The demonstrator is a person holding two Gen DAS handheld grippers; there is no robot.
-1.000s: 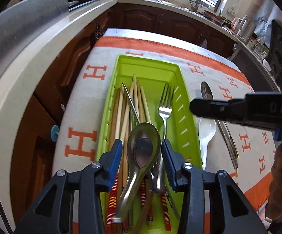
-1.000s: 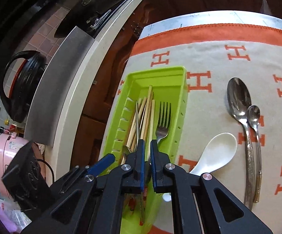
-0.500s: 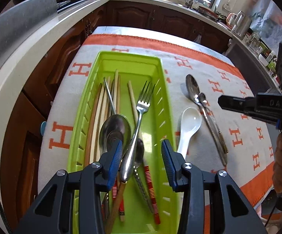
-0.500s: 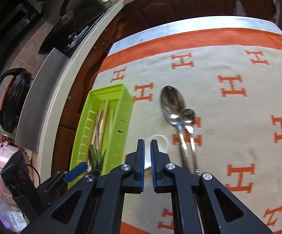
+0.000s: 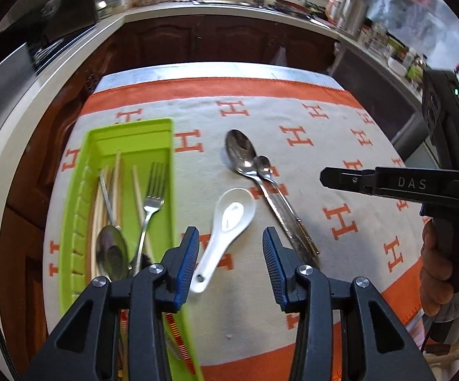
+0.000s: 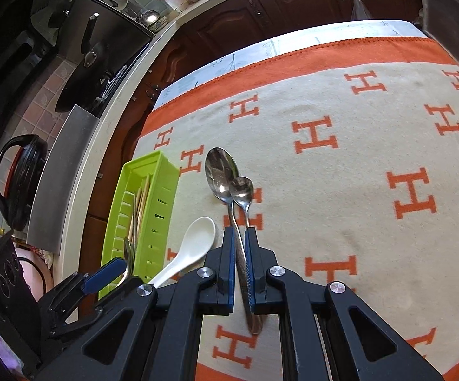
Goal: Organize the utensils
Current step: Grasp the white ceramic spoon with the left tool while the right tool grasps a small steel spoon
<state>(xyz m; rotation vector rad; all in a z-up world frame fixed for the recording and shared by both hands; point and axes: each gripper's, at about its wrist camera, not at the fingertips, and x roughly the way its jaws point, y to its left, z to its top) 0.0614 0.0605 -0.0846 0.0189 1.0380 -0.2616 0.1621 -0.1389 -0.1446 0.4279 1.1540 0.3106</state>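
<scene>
Cutlery lies on a cream blanket (image 5: 292,114) patterned with orange H letters, beside a lime-green plastic tray (image 5: 127,133) at the left edge of the table. The tray holds pale wooden chopsticks (image 5: 116,177), a metal fork (image 5: 153,190) and a steel spoon (image 5: 110,250), all lying lengthwise. Just right of the tray rests a white ceramic soup spoon (image 5: 229,219), bowl up, handle pointing toward the camera. Further right, a large steel spoon (image 6: 221,171) and a small steel spoon (image 6: 242,189) lie side by side, touching, with their handles running back together. The left gripper (image 5: 231,263) hovers with its blue-padded fingers spread wide, either side of the white spoon's handle, touching nothing. The right gripper (image 6: 238,266) has its fingers nearly together around the two steel handles; whether it actually grips them cannot be told.
</scene>
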